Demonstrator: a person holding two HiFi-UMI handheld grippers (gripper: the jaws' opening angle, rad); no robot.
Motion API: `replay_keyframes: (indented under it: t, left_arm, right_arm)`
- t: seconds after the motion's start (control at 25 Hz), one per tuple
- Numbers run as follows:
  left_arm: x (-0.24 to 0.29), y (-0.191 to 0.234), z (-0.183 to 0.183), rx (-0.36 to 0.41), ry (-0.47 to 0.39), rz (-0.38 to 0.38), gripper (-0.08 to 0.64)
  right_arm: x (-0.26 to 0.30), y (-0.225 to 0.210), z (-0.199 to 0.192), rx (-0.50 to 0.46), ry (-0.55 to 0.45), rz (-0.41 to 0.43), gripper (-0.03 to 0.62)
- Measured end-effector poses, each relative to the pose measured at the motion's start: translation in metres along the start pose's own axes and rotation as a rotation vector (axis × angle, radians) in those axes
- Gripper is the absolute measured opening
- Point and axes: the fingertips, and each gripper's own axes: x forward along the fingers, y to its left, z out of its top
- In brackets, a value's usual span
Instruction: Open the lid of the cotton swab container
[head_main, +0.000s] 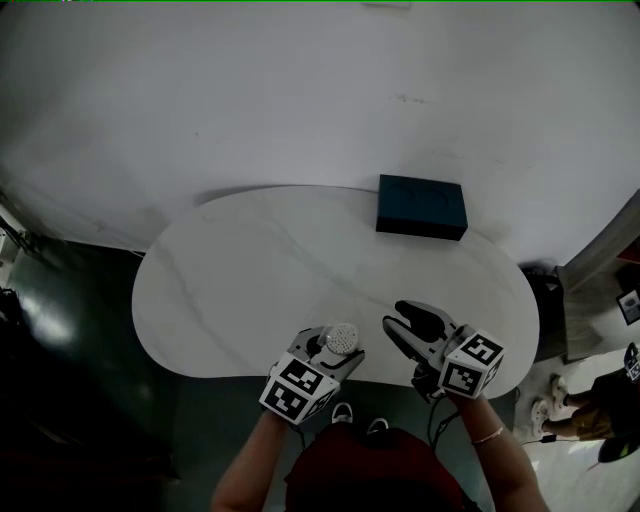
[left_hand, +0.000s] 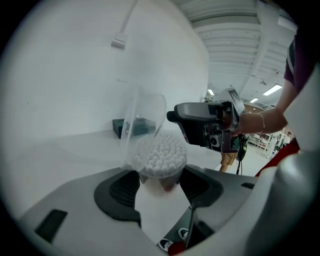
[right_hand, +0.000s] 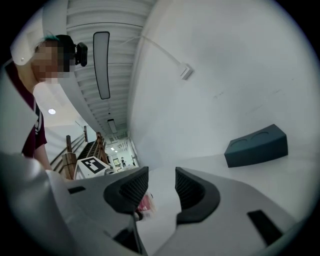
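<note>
Jaws of left gripper (left_hand: 160, 192) pinch cotton swab container (left_hand: 159, 156) at table's (head_main: 250, 290) 6 o'clock edge, clear lid (left_hand: 144, 117) looks tipped up; right gripper (right_hand: 162, 192) jaws spread, empty, at its 3 o'clock, so grip the base firmly and nudge lid fully back.

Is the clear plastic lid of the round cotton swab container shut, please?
No, the clear plastic lid stands raised above the exposed white swab tips.

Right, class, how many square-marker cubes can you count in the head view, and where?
2. One cube on the left gripper, one cube on the right gripper, both at the table's near edge.
</note>
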Motion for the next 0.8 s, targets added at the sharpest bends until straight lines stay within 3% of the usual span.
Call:
replay_keyframes:
  t: [0.36,0.56,0.8]
  left_arm:
    - [-0.006,0.007,0.008,-0.077,-0.057,0.094,0.268]
    - [-0.010,0.012,0.010,-0.114,-0.081,0.143,0.268]
    - [-0.018,0.014,0.015,-0.140,-0.118,0.186,0.268]
  right_arm:
    - [-0.011,-0.002,-0.009,-0.006,-0.008,-0.042,0.149]
    - [-0.017,0.000,-0.012,-0.029,-0.015,-0.052,0.062]
    - [-0.021,0.007,-0.019,-0.056,0.003,-0.055,0.028]
